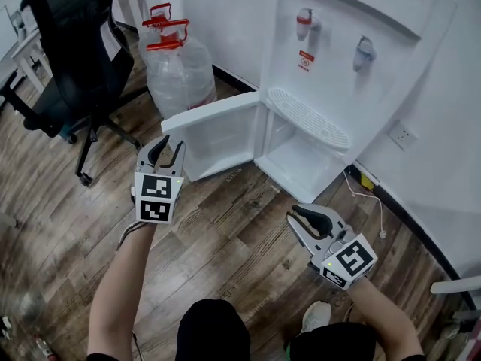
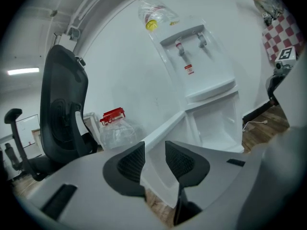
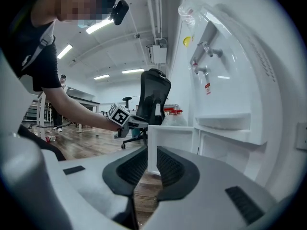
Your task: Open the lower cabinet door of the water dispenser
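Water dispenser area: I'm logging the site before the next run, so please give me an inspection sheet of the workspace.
Surface: wood floor.
Job's things: water dispenser upright; lower cabinet door swung open, compartment looks empty.
Clutter: water jugs with red caps, behind the door.
Grippers: left claw open, near the door's free end, nothing held; right claw narrowly open, empty.
Cables: white cable loose on the floor by the wall.
Surroundings: office chair at left; wall socket.
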Demonstrator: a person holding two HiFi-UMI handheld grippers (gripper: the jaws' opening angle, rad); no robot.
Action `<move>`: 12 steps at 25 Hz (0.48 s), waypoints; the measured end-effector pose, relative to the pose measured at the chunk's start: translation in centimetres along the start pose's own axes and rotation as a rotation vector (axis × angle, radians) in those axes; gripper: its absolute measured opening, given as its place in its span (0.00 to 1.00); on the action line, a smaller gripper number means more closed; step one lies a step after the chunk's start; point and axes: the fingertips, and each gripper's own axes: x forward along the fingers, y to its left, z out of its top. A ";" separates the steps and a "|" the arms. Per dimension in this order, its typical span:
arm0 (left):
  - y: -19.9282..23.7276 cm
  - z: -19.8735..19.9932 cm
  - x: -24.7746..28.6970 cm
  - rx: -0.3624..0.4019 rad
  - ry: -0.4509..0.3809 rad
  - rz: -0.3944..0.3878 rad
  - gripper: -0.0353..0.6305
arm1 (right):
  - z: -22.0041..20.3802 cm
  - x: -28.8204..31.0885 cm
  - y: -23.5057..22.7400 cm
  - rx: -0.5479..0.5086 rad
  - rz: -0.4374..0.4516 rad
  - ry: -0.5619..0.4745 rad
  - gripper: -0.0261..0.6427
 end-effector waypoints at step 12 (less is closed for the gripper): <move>-11.7 4.1 -3.4 -0.095 -0.120 -0.257 0.16 | -0.8 -5.8 -2.1 0.038 -0.089 0.001 0.10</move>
